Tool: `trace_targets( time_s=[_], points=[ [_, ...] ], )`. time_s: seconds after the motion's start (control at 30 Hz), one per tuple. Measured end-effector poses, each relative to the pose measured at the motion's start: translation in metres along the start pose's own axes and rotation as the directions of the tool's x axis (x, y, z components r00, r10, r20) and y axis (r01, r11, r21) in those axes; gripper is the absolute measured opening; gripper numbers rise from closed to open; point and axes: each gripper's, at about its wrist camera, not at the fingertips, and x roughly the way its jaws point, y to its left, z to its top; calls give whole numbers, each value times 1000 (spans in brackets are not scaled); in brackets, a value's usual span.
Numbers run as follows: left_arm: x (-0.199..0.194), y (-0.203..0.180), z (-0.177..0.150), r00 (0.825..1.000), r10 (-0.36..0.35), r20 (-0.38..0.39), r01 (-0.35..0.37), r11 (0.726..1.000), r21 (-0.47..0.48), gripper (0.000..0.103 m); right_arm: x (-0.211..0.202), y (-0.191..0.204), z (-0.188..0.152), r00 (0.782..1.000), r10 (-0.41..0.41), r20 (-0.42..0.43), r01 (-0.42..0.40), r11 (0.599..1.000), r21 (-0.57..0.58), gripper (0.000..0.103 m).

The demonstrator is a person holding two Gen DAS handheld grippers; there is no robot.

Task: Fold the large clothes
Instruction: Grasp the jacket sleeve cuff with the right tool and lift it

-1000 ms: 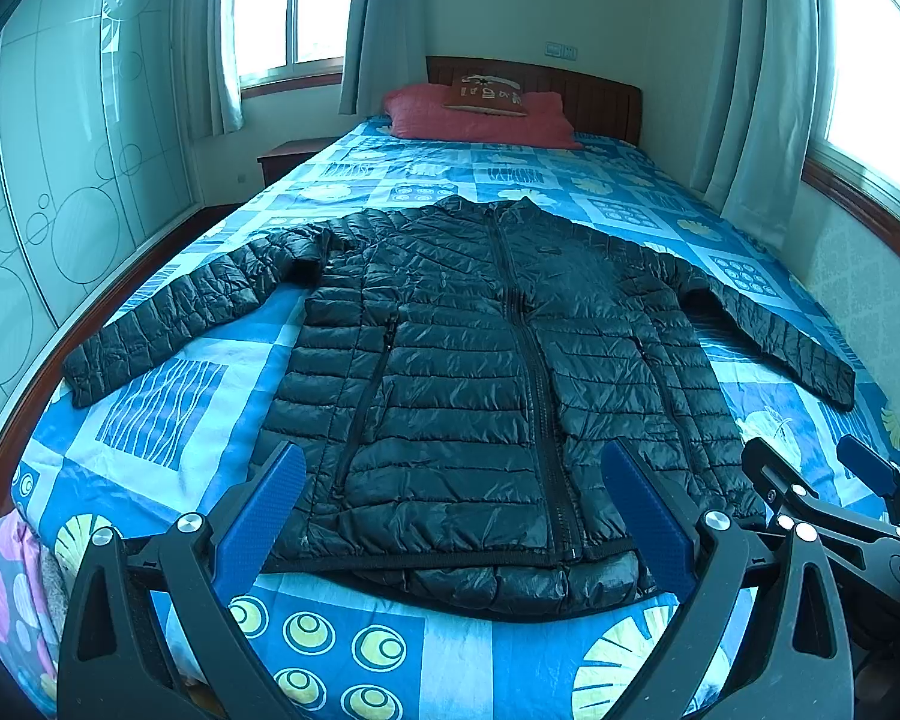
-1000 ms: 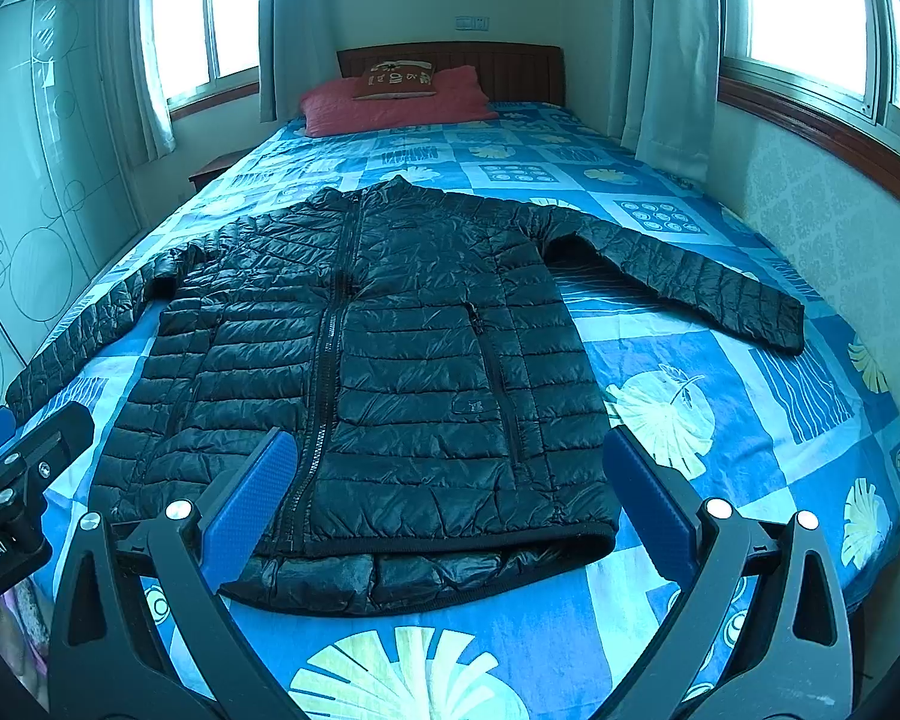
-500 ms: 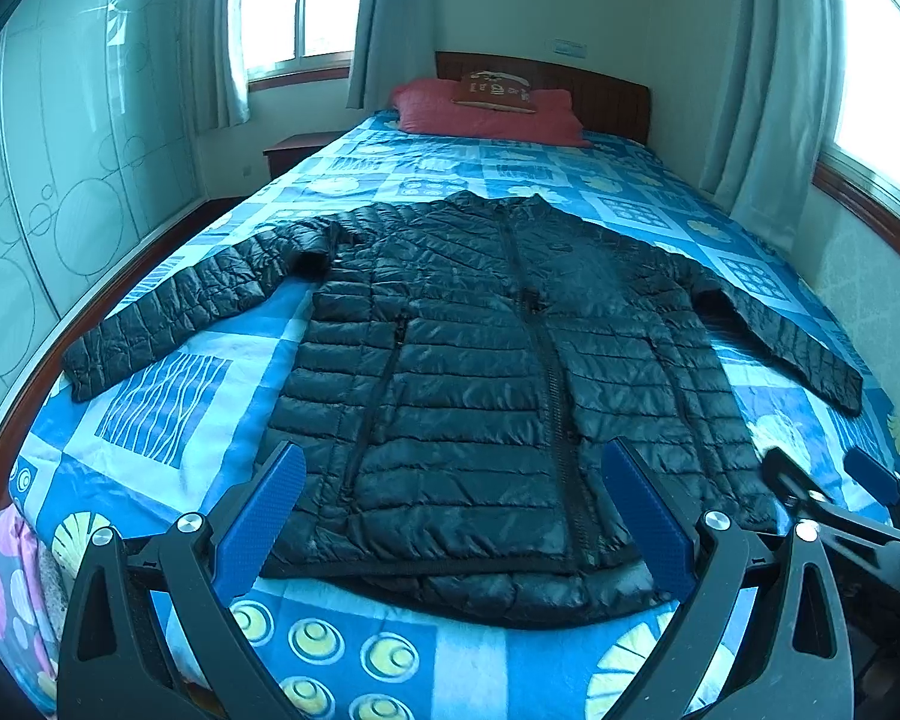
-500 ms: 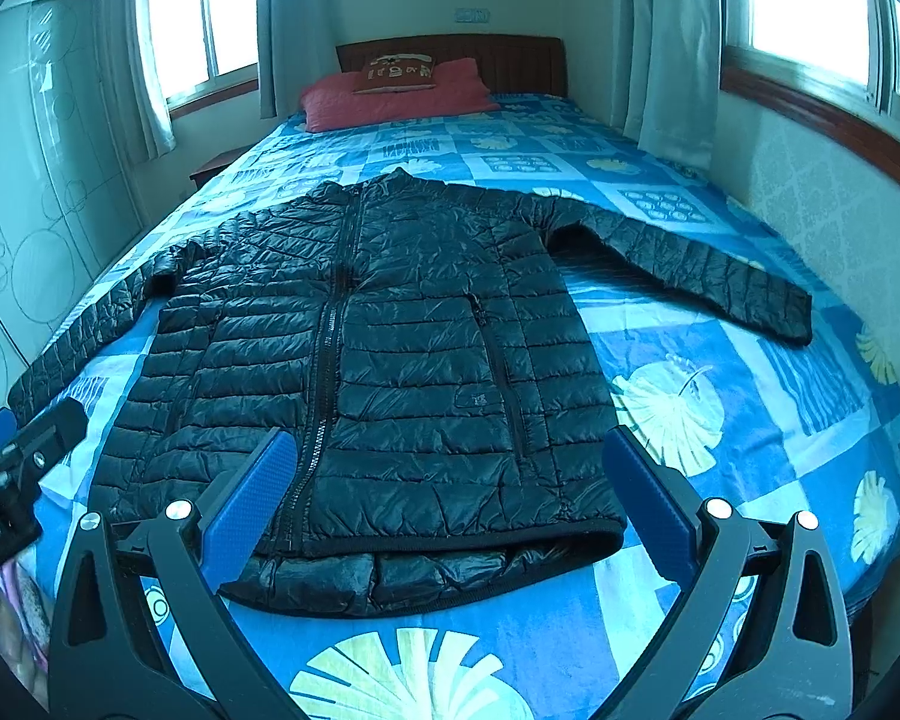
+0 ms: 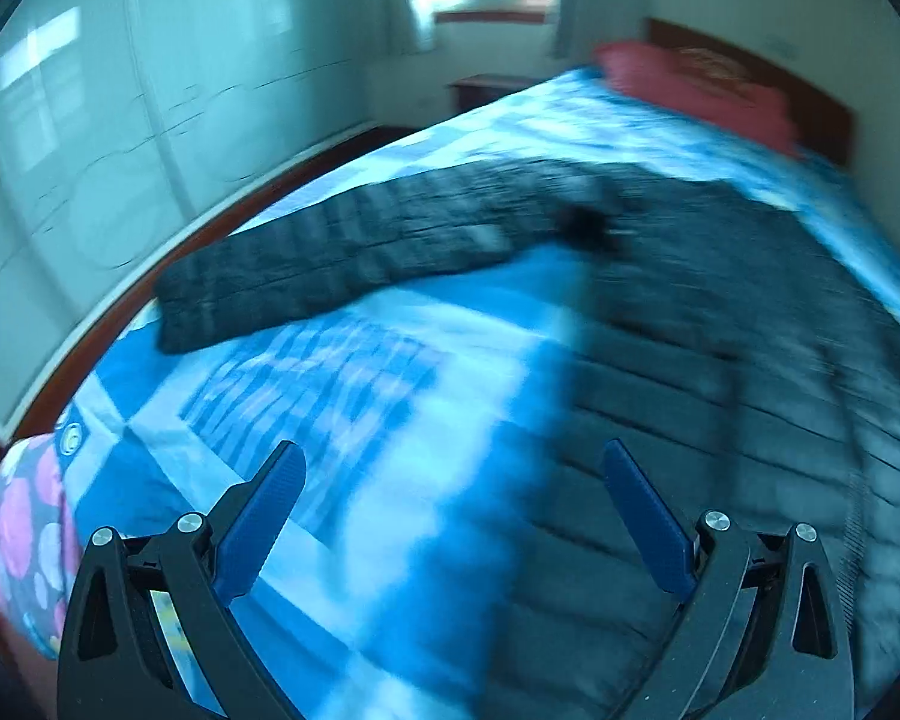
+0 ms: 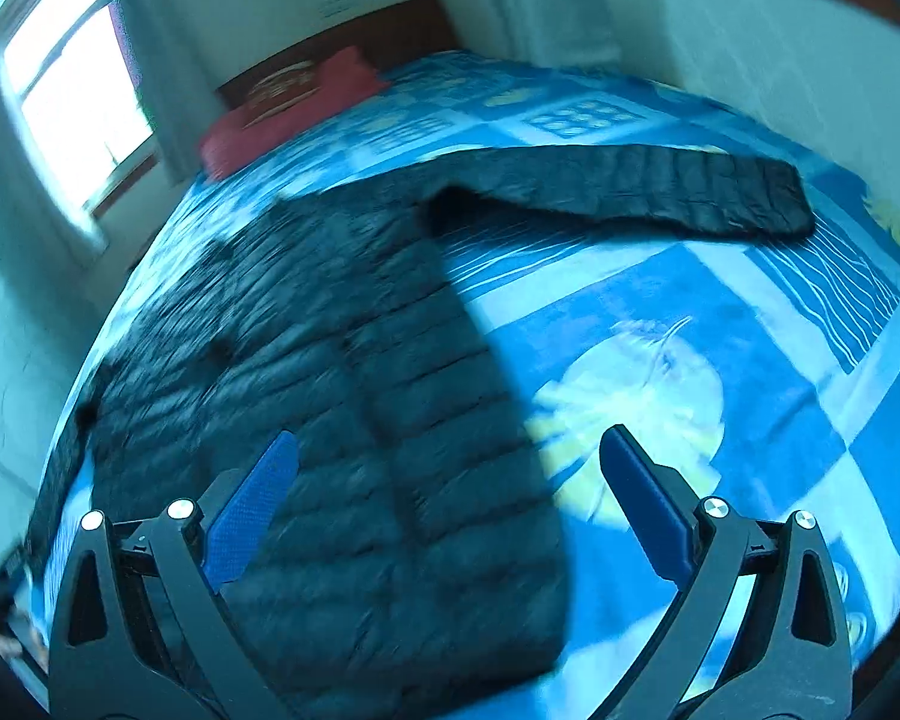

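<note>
A dark quilted puffer jacket [image 5: 750, 372] lies flat on the blue patterned bedspread [image 5: 342, 420], front up, sleeves spread. Its left sleeve [image 5: 342, 258] stretches toward the bed's left edge. My left gripper [image 5: 450, 456] is open above the bedspread, beside the jacket's left side, with nothing between its fingers. In the right wrist view the jacket body [image 6: 330, 396] fills the left and its right sleeve [image 6: 630, 186] reaches right. My right gripper [image 6: 450, 441] hovers over the jacket's right edge. Its jaws are closing but still wide, and its pads touch nothing. Both views are motion-blurred.
A red pillow [image 5: 696, 84] and wooden headboard [image 6: 354, 36] stand at the bed's far end. A glass-fronted wardrobe [image 5: 90, 138] lines the left side, a wall [image 6: 750, 42] the right. A nightstand [image 5: 492, 84] stands by the window. A floral cloth [image 5: 24, 516] hangs at the near left corner.
Both grippers dropped lower and swung apart: the left toward the jacket's left sleeve side, the right toward its right side. Both views tilted and blurred. The right fingers stand slightly closer together.
</note>
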Motion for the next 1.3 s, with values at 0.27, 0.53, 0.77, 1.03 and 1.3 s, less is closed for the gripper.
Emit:
trace_targets(
  time_s=[0.27, 0.53, 0.77, 1.03, 1.3],
  points=[
    [90, 56, 10, 974, 204, -99, -214, 972, -102, 98, 65, -128, 60, 998, -1, 57, -21, 925, 380, 76],
    [108, 67, 9, 969, 223, -103, -238, 956, -171, 99, 101, -221, 77, 989, -34, 145, -60, 800, 596, 76],
    [109, 73, 1, 981, 174, -91, -190, 957, -220, 99, 113, -247, 94, 961, -57, 271, -127, 779, 614, 77],
    [111, 67, 0, 977, 195, -84, -209, 956, -204, 99, 124, -261, 109, 937, -179, 299, -63, 757, 651, 47],
    [113, 63, -1, 974, 214, -77, -225, 955, -194, 99, 108, -212, 132, 926, -165, 339, -33, 861, 508, 6]
  ],
)
